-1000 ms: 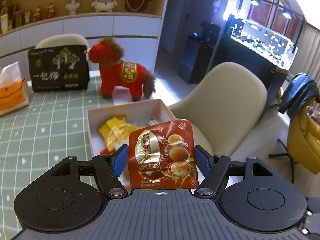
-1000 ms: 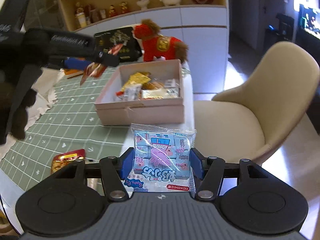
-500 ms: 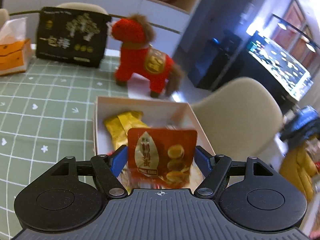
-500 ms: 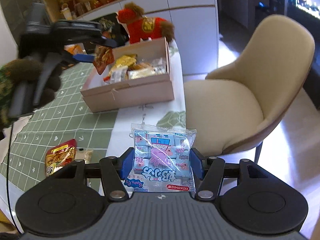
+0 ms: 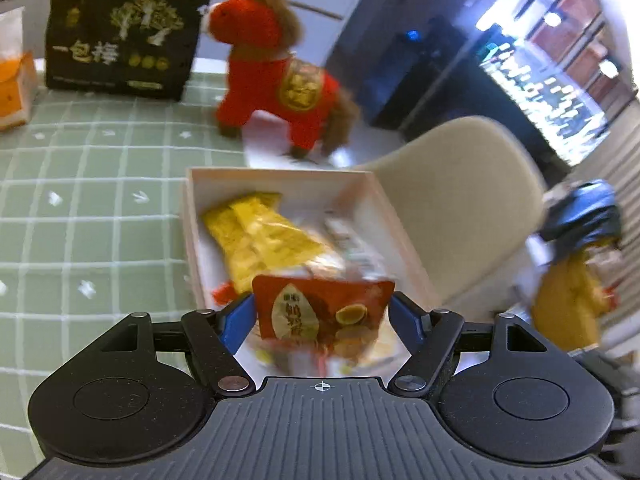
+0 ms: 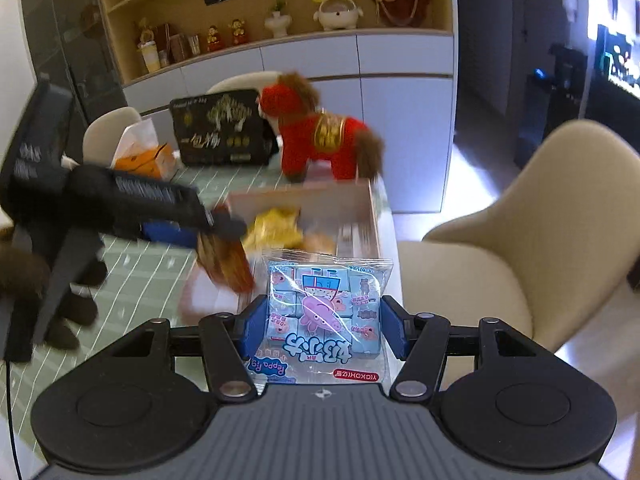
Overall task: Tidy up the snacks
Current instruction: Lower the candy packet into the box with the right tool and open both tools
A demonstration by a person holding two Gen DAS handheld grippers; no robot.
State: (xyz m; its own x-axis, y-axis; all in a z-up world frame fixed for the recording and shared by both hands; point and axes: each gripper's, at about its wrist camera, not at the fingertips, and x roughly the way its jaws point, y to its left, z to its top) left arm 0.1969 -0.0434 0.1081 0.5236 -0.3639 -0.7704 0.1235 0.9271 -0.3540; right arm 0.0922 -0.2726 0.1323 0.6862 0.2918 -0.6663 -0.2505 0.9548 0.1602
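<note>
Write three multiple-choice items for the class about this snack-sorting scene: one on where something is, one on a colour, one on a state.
1. Where does the toy horse stand?
A. inside the box
B. on the table beyond the box
C. on the chair

2. What colour is the packet in the left tool?
A. red
B. green
C. white

3. What is the state of the right tool?
A. open and empty
B. shut with nothing in it
C. shut on a blue sweets bag

Answers:
1 B, the horse is on the green tablecloth past the far wall of the box.
2 A, the egg packet between the blue pads is red.
3 C, both pads press the sides of the blue sweets bag.
</note>
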